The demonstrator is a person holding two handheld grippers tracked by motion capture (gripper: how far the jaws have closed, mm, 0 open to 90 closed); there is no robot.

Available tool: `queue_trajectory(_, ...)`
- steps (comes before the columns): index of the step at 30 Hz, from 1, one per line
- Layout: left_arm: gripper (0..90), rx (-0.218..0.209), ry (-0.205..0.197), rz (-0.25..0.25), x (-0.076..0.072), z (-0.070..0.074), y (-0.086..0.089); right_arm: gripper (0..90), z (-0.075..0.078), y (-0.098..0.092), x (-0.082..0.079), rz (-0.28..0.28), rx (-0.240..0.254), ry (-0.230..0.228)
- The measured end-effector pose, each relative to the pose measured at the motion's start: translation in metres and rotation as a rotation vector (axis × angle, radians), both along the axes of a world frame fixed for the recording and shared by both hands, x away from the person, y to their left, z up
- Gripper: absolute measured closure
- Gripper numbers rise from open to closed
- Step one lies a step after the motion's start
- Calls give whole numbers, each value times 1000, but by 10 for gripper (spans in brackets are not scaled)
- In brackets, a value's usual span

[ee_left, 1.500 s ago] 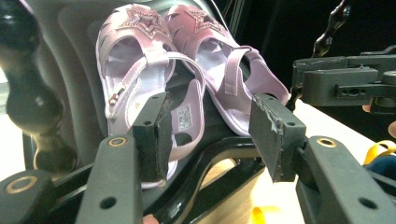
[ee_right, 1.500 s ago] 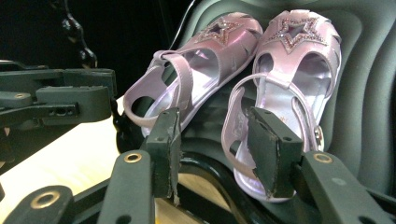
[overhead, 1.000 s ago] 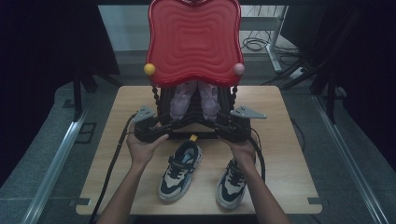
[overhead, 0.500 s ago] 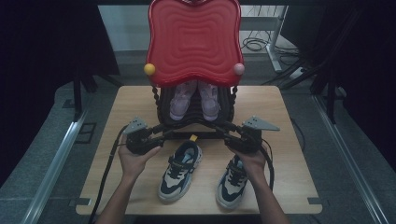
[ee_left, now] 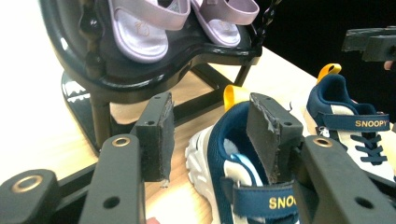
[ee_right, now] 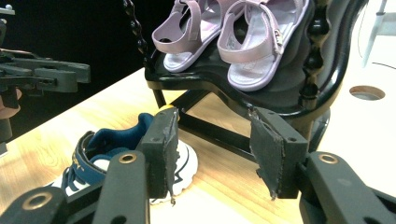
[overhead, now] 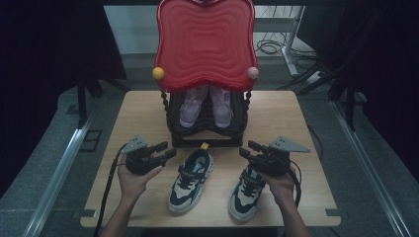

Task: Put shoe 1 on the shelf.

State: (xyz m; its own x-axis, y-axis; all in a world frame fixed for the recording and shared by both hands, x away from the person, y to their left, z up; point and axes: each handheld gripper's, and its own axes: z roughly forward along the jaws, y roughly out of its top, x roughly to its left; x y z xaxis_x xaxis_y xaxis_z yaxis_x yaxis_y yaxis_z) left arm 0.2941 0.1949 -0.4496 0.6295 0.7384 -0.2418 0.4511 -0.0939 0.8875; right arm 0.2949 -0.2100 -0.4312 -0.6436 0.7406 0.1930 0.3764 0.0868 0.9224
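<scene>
Both grippers had come down and apart from the rack since the earlier frames. From above, the left gripper (overhead: 168, 149) sat just beside the left sneaker (overhead: 190, 179) and the right gripper (overhead: 245, 149) over the right sneaker (overhead: 246, 192), below the black shoe rack (overhead: 206, 136). Along the left gripper (ee_left: 210, 135), jaws stood apart, gripping nothing, one pad perhaps at the sneaker's collar. Along the right gripper (ee_right: 212, 149), jaws stood apart before the lilac sandals (ee_right: 219, 32).

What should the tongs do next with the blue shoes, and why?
Probably lower each tongs onto a shoe's heel. The left tongs and right tongs are open and empty, beside the left sneaker and right sneaker.
</scene>
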Motion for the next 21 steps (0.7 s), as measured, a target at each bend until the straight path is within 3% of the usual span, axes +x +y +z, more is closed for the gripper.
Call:
queue_trajectory(9,531,-20,46,5,-15,-13,13,525,-6,-11,-11,-12,-14,8)
queue_trajectory(21,545,-6,107,-26,-26,-26,15,524,-11,-26,-22,-34,-8,13)
